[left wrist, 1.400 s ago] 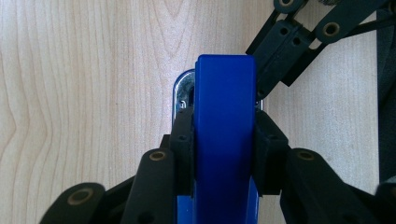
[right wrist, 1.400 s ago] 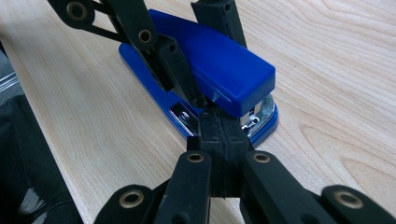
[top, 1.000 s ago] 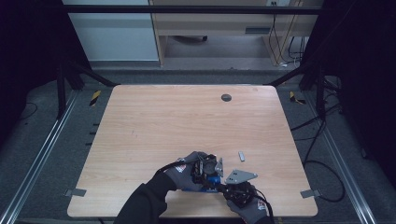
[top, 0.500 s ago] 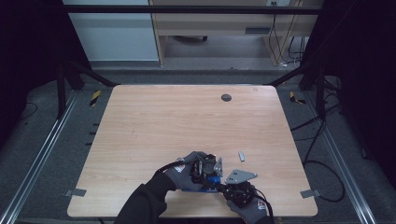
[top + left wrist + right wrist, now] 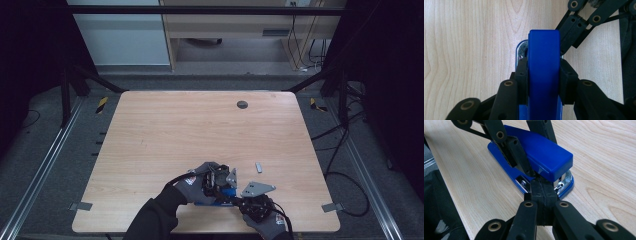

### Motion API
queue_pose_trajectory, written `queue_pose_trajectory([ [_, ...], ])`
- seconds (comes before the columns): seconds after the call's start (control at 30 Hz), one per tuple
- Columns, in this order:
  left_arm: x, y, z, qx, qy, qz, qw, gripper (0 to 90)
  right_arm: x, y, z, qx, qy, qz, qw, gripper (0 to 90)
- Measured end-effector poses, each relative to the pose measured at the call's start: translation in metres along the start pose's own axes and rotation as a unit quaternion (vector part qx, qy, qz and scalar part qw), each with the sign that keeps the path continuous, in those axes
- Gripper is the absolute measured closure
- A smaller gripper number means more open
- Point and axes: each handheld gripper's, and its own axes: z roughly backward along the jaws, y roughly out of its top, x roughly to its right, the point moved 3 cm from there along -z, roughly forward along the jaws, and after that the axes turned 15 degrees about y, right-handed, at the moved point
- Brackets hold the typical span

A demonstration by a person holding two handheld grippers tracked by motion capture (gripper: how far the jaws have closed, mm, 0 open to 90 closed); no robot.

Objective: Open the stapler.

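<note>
The blue stapler (image 5: 534,157) lies at the near edge of the wooden table (image 5: 175,130). The left gripper (image 5: 543,75) grasps its body from both sides; the right gripper (image 5: 541,188), jaws pressed together, pokes into its front mouth. Probably the staple work is midway, not finished.

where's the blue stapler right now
The blue stapler lies on the table near its front edge, clamped between the left gripper jaws, the shut right gripper at its front end.

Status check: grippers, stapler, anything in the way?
Left gripper clamped across blue stapler. Right gripper shut, tips at the stapler's front end. Small grey piece lies apart on table, not in the way.
</note>
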Motion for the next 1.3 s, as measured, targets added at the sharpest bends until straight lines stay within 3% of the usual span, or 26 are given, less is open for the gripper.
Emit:
queue_pose_trajectory([
  [0.2,0.000,0.000,0.001,0.000,0.003,-0.008,1.0000,66.3,0.000,0.000,0.000,-0.003,0.001,-0.001,1.0000,90.0],
  [0.3,0.000,0.000,0.000,0.004,0.001,0.002,1.0000,66.3,0.000,0.000,0.001,-0.002,0.002,-0.003,1.0000,90.0],
  [0.33,-0.002,-0.001,0.002,0.005,0.004,-0.006,1.0000,66.3,0.000,0.000,0.001,-0.003,0.000,-0.003,1.0000,90.0],
  [0.37,-0.004,-0.001,0.009,0.033,-0.002,0.020,0.9993,66.3,0.000,0.000,0.000,-0.001,0.000,-0.002,1.0000,90.0],
  [0.4,-0.009,-0.003,0.021,0.066,-0.011,0.046,0.9967,66.3,0.000,0.000,0.001,-0.001,-0.002,-0.002,1.0000,90.0],
  [0.43,-0.013,-0.004,0.030,0.073,-0.009,0.050,0.9960,66.2,0.001,0.000,0.003,0.004,-0.004,-0.005,1.0000,90.0],
  [0.5,-0.010,-0.001,0.034,0.037,0.011,0.020,0.9991,66.2,0.003,0.000,0.002,0.007,-0.001,-0.012,0.9999,90.0],
  [0.57,-0.008,-0.002,0.026,0.026,0.013,0.017,0.9994,66.1,0.002,0.001,0.000,0.001,-0.005,-0.006,1.0000,90.0],
  [0.67,-0.006,-0.009,0.018,0.038,0.012,0.025,0.9989,65.9,0.000,0.002,-0.001,-0.003,-0.007,-0.001,1.0000,90.0],
  [0.77,-0.008,-0.013,0.022,0.056,0.007,0.042,0.9975,65.9,0.000,0.002,-0.001,-0.004,-0.008,-0.001,1.0000,90.0],
  [1.3,-0.005,-0.014,0.019,0.065,0.021,0.046,0.9966,65.5,0.001,0.003,-0.002,-0.003,0.000,0.002,1.0000,90.0],
])
